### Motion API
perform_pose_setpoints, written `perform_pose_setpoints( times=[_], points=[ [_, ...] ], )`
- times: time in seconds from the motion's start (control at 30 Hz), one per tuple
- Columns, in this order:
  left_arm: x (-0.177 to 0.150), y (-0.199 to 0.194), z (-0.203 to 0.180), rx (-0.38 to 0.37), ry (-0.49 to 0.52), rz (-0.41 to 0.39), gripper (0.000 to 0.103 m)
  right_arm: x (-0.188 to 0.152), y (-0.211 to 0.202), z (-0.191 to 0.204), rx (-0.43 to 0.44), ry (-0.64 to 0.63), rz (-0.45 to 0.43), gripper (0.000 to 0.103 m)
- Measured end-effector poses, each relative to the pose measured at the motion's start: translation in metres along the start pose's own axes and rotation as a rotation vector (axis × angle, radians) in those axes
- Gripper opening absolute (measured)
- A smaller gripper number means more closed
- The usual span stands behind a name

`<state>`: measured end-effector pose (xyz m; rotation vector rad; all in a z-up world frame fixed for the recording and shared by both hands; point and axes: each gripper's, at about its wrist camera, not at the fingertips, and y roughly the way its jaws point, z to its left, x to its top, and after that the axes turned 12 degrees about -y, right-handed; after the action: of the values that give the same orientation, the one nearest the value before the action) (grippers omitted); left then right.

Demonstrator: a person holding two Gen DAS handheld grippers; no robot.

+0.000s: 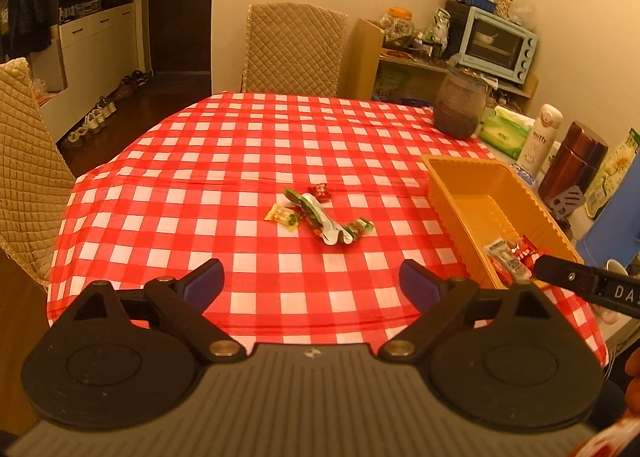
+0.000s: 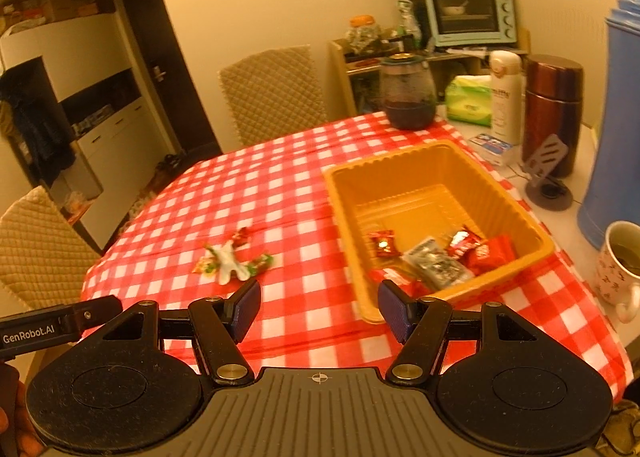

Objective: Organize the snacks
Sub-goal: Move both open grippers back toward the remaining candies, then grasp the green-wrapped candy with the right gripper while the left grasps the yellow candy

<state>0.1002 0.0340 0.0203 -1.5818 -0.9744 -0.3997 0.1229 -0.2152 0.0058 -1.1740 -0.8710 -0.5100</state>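
Both pairs of fingers apart and empty, left gripper [image 1: 310,283] wide, right gripper [image 2: 319,307] narrower, loose snacks [image 1: 320,217] well ahead of the left fingers, tray [image 2: 348,193] (some snacks inside already) just ahead-right of the right fingers, likely for short drops.

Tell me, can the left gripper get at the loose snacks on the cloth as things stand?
Probably yes. The left gripper is open and empty, and only bare tablecloth lies between it and the loose snacks. The yellow bin sits off to the side.
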Motion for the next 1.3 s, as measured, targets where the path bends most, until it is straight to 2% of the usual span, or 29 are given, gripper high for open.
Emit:
perform_pose_setpoints(
  times=[0.33, 0.63, 0.77, 0.97, 1.03, 1.1, 1.2, 1.3],
  points=[
    [0.011, 0.005, 0.023, -0.007, 0.002, -0.025, 0.097, 0.009, 0.015, 0.028, 0.003, -0.082, 0.005, 0.065],
    [0.032, 0.025, 0.039, -0.012, -0.008, 0.022, 0.097, 0.020, 0.033, 0.049, 0.014, -0.142, 0.007, 0.065],
    [0.038, 0.049, 0.042, -0.006, 0.034, 0.042, 0.097, 0.023, 0.058, 0.051, 0.031, -0.138, 0.013, 0.065],
    [0.046, 0.098, 0.053, 0.001, 0.053, 0.067, 0.097, 0.020, 0.117, 0.052, 0.073, -0.139, 0.049, 0.064],
    [0.049, 0.113, 0.055, 0.005, 0.067, 0.070, 0.097, 0.020, 0.136, 0.052, 0.092, -0.127, 0.058, 0.062],
    [0.053, 0.128, 0.056, 0.003, 0.081, 0.070, 0.097, 0.020, 0.157, 0.052, 0.099, -0.126, 0.071, 0.048],
    [0.059, 0.147, 0.057, -0.002, 0.082, 0.068, 0.097, 0.020, 0.186, 0.051, 0.103, -0.119, 0.092, 0.041],
    [0.065, 0.160, 0.056, -0.004, 0.092, 0.059, 0.097, 0.018, 0.212, 0.048, 0.103, -0.108, 0.114, 0.038]
  ],
)
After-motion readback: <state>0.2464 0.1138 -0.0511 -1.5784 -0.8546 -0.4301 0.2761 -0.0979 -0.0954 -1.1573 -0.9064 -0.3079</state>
